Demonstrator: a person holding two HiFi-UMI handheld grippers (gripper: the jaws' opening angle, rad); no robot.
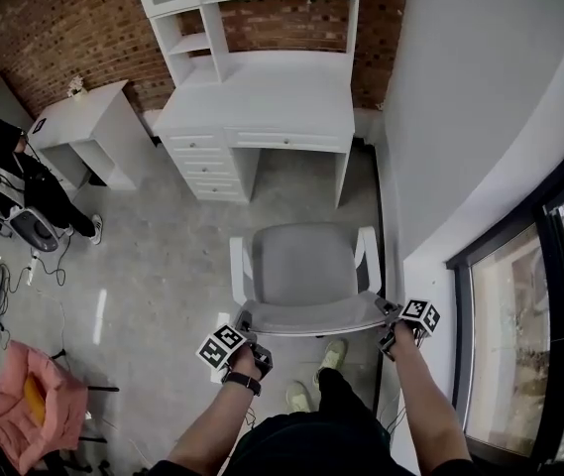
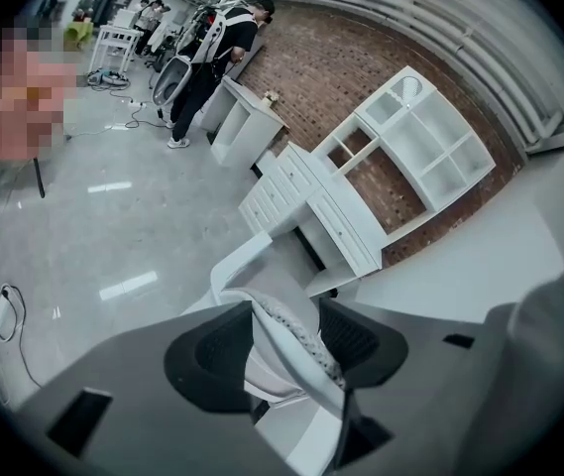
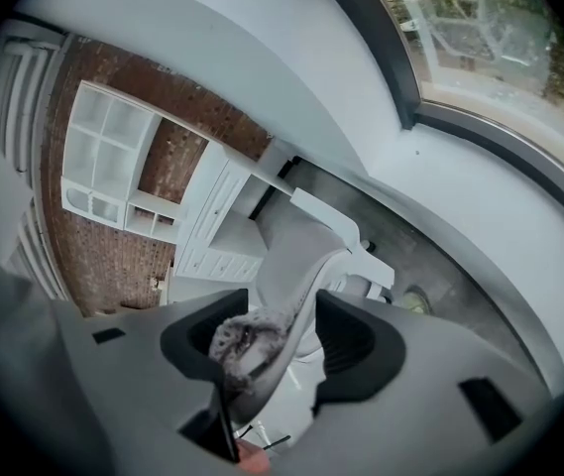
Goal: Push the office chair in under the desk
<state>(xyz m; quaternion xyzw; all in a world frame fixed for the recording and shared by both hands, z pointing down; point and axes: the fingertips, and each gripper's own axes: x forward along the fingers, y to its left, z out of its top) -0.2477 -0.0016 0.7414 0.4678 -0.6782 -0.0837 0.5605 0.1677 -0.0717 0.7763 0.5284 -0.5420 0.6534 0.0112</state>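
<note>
Nearest the person, the left claw (image 1: 246,323) stands wide, with the top left corner of the backrest (image 1: 311,317) passing loosely between its jaws. The right claw (image 1: 389,315) is closed on the top right corner. That rim looks stiff and is the place to hold; the mesh inside it seems soft and would give. The chair (image 1: 306,264) faces the bench (image 1: 262,102), roughly in line with the knee gap (image 1: 296,172), with bare floor (image 1: 182,256) between them. It should be fairly light and roll easily, but will likely swivel if pushed unevenly, so both corners want equal pressure. The white armrests (image 1: 238,266) may run close to the drawers (image 1: 207,162).
</note>
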